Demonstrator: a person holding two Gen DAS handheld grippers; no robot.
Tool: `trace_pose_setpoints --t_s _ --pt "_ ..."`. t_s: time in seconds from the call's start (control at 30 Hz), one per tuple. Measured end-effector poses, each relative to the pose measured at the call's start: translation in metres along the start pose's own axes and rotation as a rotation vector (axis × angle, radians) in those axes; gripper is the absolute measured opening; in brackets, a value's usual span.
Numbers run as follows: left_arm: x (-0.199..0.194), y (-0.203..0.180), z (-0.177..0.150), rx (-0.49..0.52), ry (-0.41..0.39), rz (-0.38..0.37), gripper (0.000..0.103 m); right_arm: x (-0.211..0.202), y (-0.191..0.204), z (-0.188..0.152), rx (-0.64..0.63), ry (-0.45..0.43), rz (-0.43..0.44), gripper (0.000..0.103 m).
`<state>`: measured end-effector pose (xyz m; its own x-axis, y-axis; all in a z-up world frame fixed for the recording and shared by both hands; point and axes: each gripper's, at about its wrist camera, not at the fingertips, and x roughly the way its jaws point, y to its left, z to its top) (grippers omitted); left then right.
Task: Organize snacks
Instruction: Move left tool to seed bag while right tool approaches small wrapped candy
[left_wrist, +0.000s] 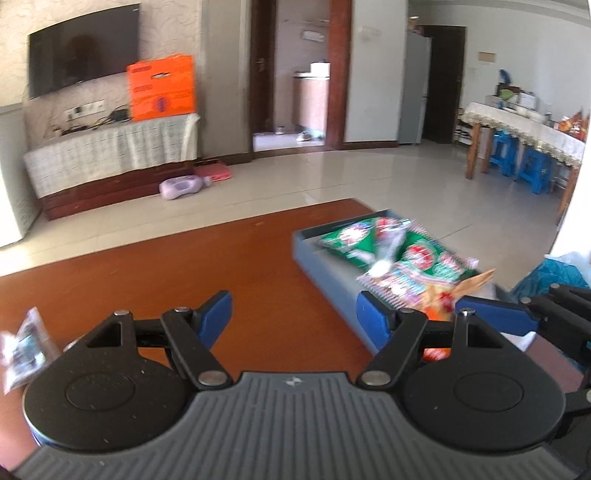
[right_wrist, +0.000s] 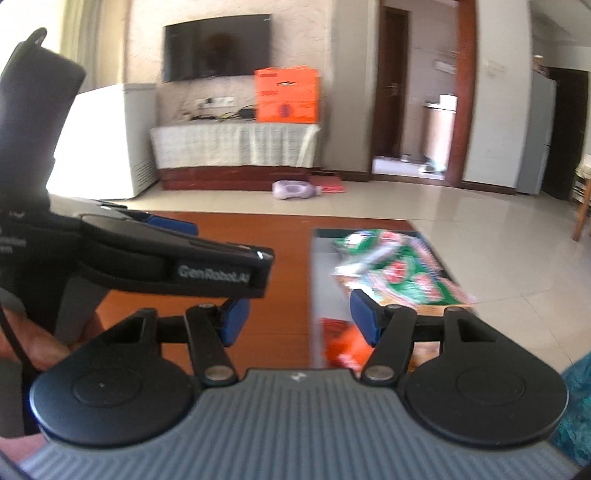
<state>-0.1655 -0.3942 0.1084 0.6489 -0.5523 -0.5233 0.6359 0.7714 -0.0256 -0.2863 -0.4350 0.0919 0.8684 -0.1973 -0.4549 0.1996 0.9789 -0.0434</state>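
Claws both tilt downward over the wooden counter (left_wrist: 258, 258). The left claw (left_wrist: 293, 325) is spread wide and grips nothing; the grey tray (left_wrist: 325, 273) of snack packets (left_wrist: 391, 251) lies ahead to its right. The right claw (right_wrist: 299, 319) is released too, empty, the tray ahead of its right finger. A small packet (left_wrist: 22, 347) lies left of the left claw.

Pale tiled floor (left_wrist: 332, 177), wall-mounted television (left_wrist: 83, 48) over a cloth-draped cabinet (left_wrist: 110, 155) — sunlit, with dark wooden doorframes (left_wrist: 338, 74).
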Motion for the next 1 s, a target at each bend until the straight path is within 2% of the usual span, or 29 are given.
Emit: trace_pose_setpoints --t_s 0.13,0.3,0.6,0.8,1.0 --pt "-0.022 0.040 -0.011 -0.011 -0.005 0.076 0.079 0.008 0.031 0.007 -0.006 0.009 0.066 0.063" --pt "-0.045 0.108 -0.028 -0.061 0.004 0.165 0.079 0.019 0.071 0.014 -0.033 0.017 0.140 0.063" --pt "-0.070 0.227 -0.064 -0.133 0.040 0.312 0.081 0.052 0.127 0.018 -0.010 0.046 0.217 0.063" --pt "-0.063 0.279 -0.074 -0.161 0.060 0.338 0.081 0.079 0.154 0.017 -0.041 0.059 0.226 0.063" --pt "-0.037 0.299 -0.075 -0.199 0.080 0.287 0.081 0.117 0.176 0.015 -0.107 0.100 0.228 0.063"
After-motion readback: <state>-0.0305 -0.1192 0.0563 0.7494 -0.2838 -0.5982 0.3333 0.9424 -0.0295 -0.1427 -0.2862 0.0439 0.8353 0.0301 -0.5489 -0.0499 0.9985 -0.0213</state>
